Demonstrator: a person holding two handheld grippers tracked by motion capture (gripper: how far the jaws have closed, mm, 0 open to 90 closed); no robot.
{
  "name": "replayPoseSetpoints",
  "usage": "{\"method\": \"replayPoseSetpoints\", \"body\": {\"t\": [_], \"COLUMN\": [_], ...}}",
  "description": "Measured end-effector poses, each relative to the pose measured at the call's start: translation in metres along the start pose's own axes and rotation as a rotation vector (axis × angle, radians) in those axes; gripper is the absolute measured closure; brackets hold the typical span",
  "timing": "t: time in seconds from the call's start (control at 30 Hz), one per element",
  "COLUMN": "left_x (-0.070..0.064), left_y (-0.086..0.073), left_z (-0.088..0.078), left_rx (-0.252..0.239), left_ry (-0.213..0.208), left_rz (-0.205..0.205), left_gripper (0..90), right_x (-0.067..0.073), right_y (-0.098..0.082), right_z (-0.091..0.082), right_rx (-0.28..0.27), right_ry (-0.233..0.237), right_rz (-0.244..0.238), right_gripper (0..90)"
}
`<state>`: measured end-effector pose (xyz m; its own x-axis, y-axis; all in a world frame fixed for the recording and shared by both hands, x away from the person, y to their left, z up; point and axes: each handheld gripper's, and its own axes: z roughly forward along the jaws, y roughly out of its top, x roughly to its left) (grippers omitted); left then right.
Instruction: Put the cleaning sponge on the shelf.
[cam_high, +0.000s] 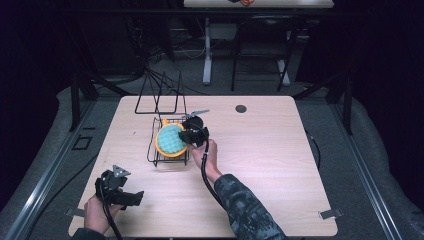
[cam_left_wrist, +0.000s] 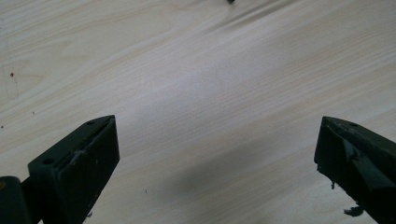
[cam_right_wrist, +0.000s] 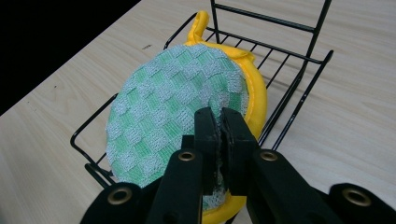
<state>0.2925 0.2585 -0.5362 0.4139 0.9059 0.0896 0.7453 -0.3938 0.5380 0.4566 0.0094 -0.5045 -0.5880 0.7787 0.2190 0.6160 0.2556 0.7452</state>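
Pale wood desk (cam_high: 260, 165) lying in dark room, right half bare. Right gripper (cam_right_wrist: 219, 126) jaws clamping green-yellow pad (cam_right_wrist: 163, 112) in wire rack (cam_high: 152, 150), frame centre. Left gripper (cam_high: 131, 198) hovering lower left, jaws apart.

So we've got a light wood-grain tabletop (cam_high: 260, 150), pale with rounded corners. Sitting directly on it, left of centre, is a small black wire rack (cam_high: 170, 159), and right behind that, toward the far edge, a taller black wire stand (cam_high: 157, 100). There's a small dark round spot (cam_high: 241, 108) near the far edge too; we can't tell what it is. Two little metal clips (cam_high: 330, 214) stick out at the near corners. In the left gripper view we see bare wood grain (cam_left_wrist: 196, 93).
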Motion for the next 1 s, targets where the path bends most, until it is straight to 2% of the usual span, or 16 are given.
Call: {"method": "replayPoseSetpoints", "body": {"t": [0.3, 0.43, 0.67, 0.87, 1.0], "left_x": [-0.001, 0.0, 0.0, -0.001, 0.0], "left_y": [0.001, 0.001, 0.001, 0.001, 0.001], "left_z": [0.001, 0.001, 0.0, 0.0, 0.001], "left_rx": [0.001, 0.0, -0.006, -0.005, -0.002], "left_ry": [-0.006, -0.007, -0.006, -0.004, -0.006], "left_rz": [0.005, 0.003, -0.003, 0.002, -0.001], "left_gripper": [0.2, 0.2, 0.2, 0.2, 0.2], "right_x": [0.006, 0.006, 0.001, 0.0, 0.002], "right_y": [0.0, 0.0, 0.002, 0.004, 0.002], "right_z": [0.019, 0.021, 0.002, -0.02, -0.034], "right_rx": [0.028, 0.045, 0.037, 0.038, 0.042], "right_ry": [-0.026, -0.03, -0.009, 0.041, 0.054], "right_rz": [0.024, 0.022, -0.001, -0.029, -0.054], "right_gripper": [85.3, 78.1, 63.0, 57.7, 54.7]}}
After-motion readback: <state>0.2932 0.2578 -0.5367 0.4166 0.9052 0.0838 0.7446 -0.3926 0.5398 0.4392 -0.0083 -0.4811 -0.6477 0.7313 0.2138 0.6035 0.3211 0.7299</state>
